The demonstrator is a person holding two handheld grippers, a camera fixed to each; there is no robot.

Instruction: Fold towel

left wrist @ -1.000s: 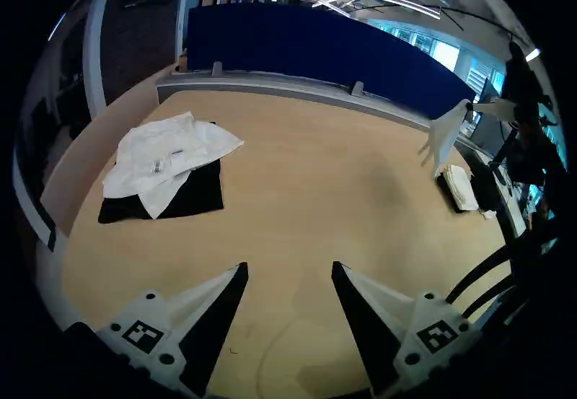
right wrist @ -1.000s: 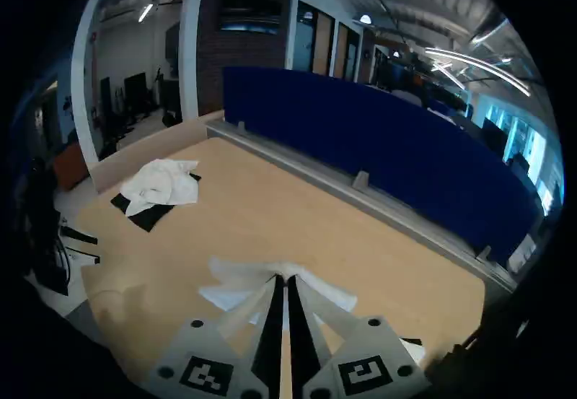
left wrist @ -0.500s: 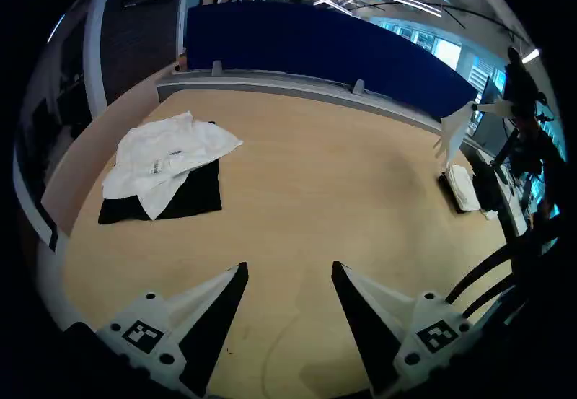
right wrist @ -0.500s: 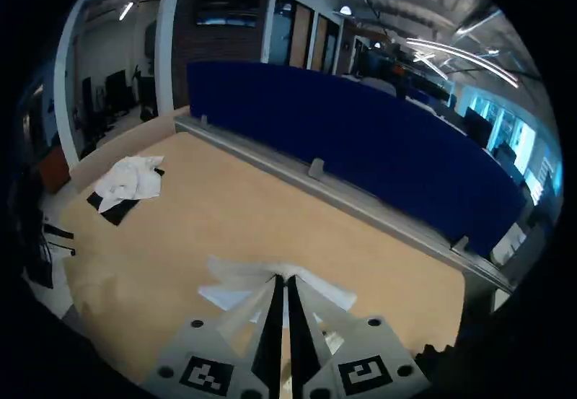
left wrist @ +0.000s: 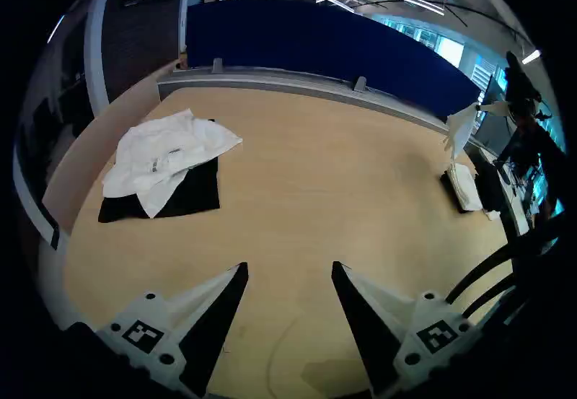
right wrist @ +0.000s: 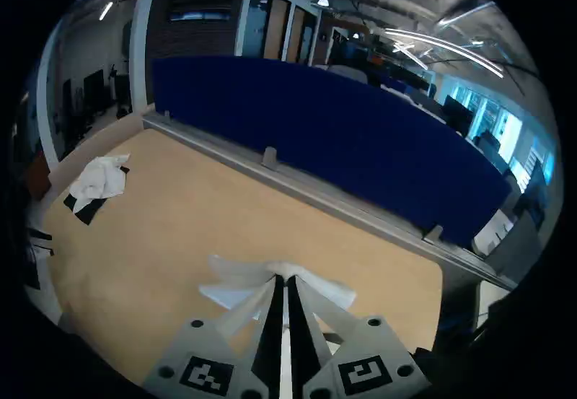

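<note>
1. Two claws: the left claw (left wrist: 288,265) gapes wide over the smooth pale-wood desk (left wrist: 324,175), holding nothing.
2. The right claw (right wrist: 283,280) pinches a limp white towel (right wrist: 234,273), its cloth fanning out on both sides.
3. Crumpled white cloth (left wrist: 166,150) lies on a black mat (left wrist: 191,197), far left; possibly folded towels (left wrist: 465,186), far right.

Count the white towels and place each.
3. A crumpled towel on the black mat, a held towel in the right gripper, a folded towel at the table's edge; more may hide underneath.

Pale wood bench (left wrist: 324,182), blue divider (left wrist: 310,38) along its far edge, doors (right wrist: 278,27) beyond, bright windows (left wrist: 447,53), strip lights (right wrist: 440,38) overhead, dark chair (left wrist: 498,269)
</note>
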